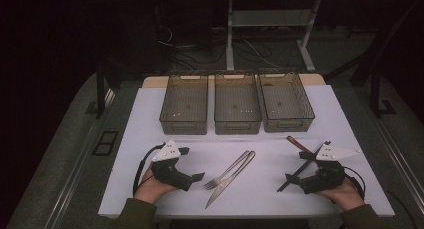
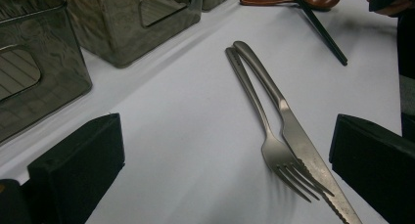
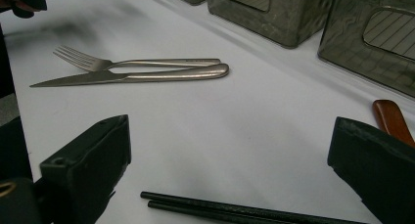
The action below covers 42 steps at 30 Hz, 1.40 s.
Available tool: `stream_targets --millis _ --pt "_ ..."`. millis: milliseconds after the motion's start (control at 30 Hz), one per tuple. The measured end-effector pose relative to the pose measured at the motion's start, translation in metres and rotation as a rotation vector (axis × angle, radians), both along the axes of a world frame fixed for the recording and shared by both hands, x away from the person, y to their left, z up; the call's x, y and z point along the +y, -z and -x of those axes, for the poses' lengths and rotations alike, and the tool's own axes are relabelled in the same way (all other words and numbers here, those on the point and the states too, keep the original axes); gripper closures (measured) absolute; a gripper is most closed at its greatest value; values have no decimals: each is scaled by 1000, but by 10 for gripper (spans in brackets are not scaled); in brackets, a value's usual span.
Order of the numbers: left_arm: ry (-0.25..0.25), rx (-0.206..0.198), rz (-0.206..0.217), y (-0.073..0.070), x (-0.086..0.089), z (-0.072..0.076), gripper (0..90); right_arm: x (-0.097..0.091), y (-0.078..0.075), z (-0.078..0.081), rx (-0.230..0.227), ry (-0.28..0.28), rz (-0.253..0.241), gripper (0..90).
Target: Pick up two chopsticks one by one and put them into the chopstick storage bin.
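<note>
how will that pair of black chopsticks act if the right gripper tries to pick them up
The thin black chopsticks look stiff and light. Slim and smooth, they may well slip or roll apart between the pads. Lying flat on the white table top, they leave little room for the open right gripper to get under.

I hold both grippers low over the white table [image 1: 150, 114], near its front edge. My left gripper [image 1: 192, 164] sits at the table's left side, jaws spread wide apart with nothing between them. My right gripper [image 1: 297, 165] sits at the table's right side, jaws likewise wide apart. Both hands cup the handles from below, jaws pointing inward.
</note>
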<state>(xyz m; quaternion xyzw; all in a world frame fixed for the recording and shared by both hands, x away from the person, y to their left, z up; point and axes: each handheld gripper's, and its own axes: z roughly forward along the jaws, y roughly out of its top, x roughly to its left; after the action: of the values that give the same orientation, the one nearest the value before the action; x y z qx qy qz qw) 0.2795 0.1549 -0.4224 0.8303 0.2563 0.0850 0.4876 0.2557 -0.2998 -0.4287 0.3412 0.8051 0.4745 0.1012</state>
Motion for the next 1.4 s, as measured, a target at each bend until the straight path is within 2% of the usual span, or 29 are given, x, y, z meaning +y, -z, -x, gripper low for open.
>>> stream_targets --millis 167,333,433,467,500,567,633,733,767,800,1067,1167,1400 --pt "2 0 1 0 0 0 0 -1 0 -1 5 -7 -3 18" --pt "-10 -2 6 -2 0 -1 0 -3 0 0 21 -25 1 60" --pt "-4 -3 -8 -1 0 0 0 -5 -2 4 52 -52 14 163" --pt "-5 -2 -7 -1 0 0 0 -5 -2 4 52 -52 14 163" --pt "-4 -3 -4 -1 0 1 0 -4 -3 6 57 -68 21 231" --pt "-2 -5 -2 -1 0 1 0 -3 -4 7 57 -69 22 259" --pt "-5 -6 -4 -1 1 1 0 -1 -4 9 67 -91 33 339" --pt "-9 0 -3 0 1 2 0 3 0 11 84 -121 62 435" --pt "-11 1 -1 0 1 2 0 5 3 12 99 -138 78 493" --pt "-11 2 1 0 0 2 0 5 3 12 99 -138 78 493" --pt "4 6 -11 2 -3 3 0 5 10 20 138 -183 139 725" --pt "2 6 -11 2 -3 3 0 8 12 22 150 -215 163 825" --pt "1 5 -12 1 -2 3 0 13 16 19 157 -236 191 886"
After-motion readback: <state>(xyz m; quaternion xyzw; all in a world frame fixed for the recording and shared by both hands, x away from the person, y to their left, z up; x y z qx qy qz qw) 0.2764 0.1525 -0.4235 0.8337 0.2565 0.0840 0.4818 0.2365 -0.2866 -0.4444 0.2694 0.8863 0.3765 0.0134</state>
